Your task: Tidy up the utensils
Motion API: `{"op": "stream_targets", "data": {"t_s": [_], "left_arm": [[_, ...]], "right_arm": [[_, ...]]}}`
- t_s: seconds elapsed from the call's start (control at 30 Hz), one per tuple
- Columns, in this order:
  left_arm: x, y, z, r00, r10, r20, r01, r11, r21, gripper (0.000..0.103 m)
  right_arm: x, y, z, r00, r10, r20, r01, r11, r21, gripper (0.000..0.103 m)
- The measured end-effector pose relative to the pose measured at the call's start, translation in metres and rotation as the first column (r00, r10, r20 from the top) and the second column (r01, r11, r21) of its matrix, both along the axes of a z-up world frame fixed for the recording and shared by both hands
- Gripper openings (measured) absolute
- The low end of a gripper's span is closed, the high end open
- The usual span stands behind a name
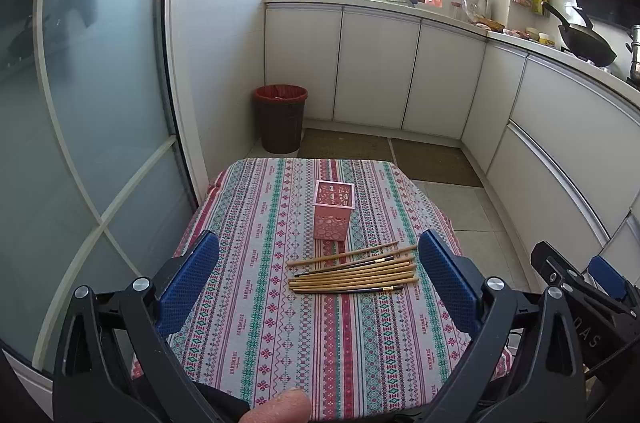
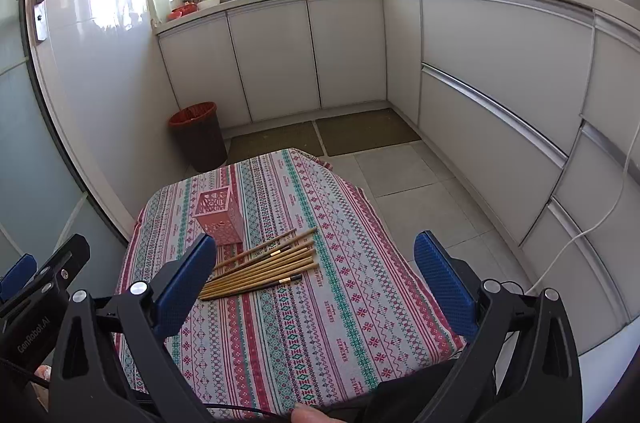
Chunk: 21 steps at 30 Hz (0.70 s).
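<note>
While both grippers hang spread wide and empty above the near table (image 1: 256, 343) edge, nothing is picked up yet. The left gripper (image 1: 320, 283) frames the chopsticks (image 1: 352, 271) lying just ahead; from the right gripper (image 2: 316, 283) they sit ahead-left. Next, I judge: close on one stick. The holder (image 1: 334, 211) stands just beyond, upright. Nothing blocks; the bin (image 1: 280, 119) is far off.

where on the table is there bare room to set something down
Bare tablecloth on the near side of the chopsticks, and along both side edges. Crowded at the middle, where the chopsticks lie just in front of the pink holder.
</note>
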<state>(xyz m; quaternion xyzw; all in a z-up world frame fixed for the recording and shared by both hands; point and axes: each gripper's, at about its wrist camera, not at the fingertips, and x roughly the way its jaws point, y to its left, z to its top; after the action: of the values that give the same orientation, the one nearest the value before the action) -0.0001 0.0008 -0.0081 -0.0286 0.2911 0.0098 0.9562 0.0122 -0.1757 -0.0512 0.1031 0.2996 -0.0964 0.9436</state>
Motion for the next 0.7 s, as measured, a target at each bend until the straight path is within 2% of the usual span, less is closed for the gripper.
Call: {"op": "stream_targets", "data": {"t_s": [0.7], "left_arm": [[0.0016,0.0046,-0.0048,1.000,-0.003,-0.006,0.003,1.000,-0.002,0.096]], "right_arm": [[0.0023,0.0017,-0.0033,1.000,0.005,-0.013,-0.005,1.000,0.001,0.096]]}}
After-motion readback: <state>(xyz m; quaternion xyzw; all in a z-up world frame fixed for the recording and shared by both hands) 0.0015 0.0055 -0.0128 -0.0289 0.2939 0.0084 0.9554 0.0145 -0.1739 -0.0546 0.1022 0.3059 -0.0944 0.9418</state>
